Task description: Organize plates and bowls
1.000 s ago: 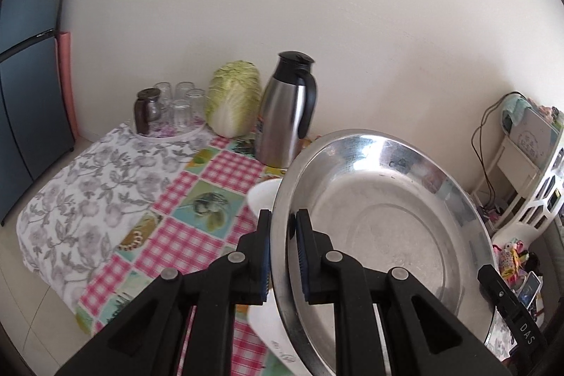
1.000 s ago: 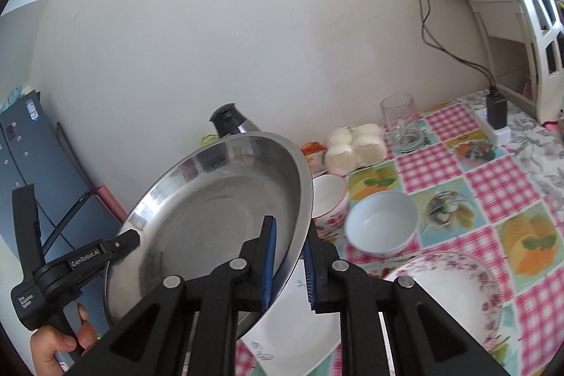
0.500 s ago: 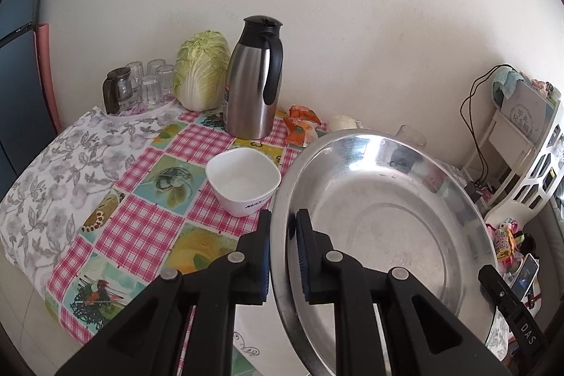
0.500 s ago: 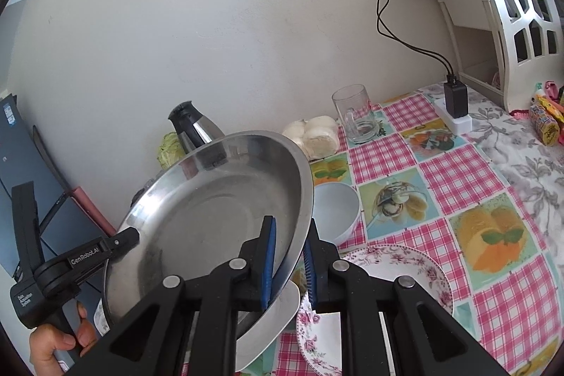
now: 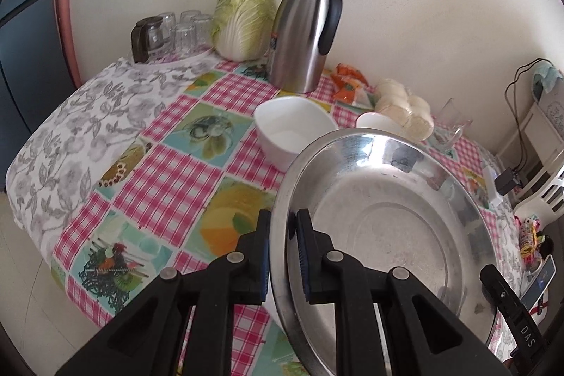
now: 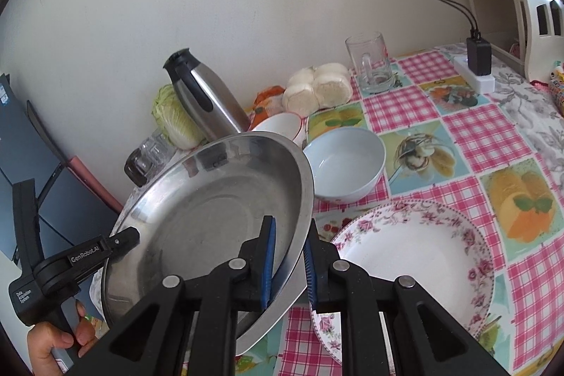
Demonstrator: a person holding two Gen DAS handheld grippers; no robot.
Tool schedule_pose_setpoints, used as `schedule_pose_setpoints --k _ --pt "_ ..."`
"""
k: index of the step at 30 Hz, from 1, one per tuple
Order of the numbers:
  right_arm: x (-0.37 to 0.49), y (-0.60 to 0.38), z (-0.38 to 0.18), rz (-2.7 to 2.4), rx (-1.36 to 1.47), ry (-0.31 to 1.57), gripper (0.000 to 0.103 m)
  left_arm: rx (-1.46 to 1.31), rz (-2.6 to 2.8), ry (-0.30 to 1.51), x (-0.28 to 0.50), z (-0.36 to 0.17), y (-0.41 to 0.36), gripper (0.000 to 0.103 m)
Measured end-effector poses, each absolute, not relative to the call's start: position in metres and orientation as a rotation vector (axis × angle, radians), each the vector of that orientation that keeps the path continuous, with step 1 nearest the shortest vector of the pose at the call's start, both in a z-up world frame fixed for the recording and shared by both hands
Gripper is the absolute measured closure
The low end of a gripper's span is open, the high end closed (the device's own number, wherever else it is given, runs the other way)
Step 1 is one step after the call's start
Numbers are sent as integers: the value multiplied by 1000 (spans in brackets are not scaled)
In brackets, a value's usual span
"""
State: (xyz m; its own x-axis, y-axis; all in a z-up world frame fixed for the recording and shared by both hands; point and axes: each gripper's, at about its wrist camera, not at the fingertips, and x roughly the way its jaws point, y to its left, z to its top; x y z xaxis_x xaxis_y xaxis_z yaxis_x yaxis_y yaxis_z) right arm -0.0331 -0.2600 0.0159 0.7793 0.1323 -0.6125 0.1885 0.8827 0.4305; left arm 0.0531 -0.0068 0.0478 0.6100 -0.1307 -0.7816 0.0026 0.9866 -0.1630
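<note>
Both grippers, left gripper [image 5: 283, 252] and right gripper [image 6: 289, 261], clamped on steel basin [image 6: 211, 217] rim, mid-carry over table. Next: set down level, probably onto floral plate [image 6: 416, 256].

Steel basin [image 5: 387, 228]: shiny silver.
Tablecloth [image 5: 169, 164]: pink gingham squares, food pictures, grey floral border.
Plate [image 6: 416, 256] right of the basin: white, pink rose rim.
Round bowl [image 6: 343, 162] behind the plate: pale blue-white.
Thermos jug [image 5: 306, 30]: silver, black handle.
Cabbage [image 5: 245, 20]: pale green.
Gripper pads [image 6: 270, 265]: blue.

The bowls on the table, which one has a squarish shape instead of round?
The white bowl in front of the steel thermos has squared corners. The pale blue bowl and the small red-rimmed bowl are round.
</note>
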Motion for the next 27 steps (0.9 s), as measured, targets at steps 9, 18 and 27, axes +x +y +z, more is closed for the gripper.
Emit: schedule_pose_setpoints --k 9,18,27 --pt "-21 -249 -10 -34 499 781 86 -151 -33 1018 63 21 4 88" --pt "-14 -246 -30 -42 503 849 86 -131 -10 1084 69 2 5 88" --pt "-8 -241 -38 -56 471 874 86 -77 4 1129 73 -14 0 84"
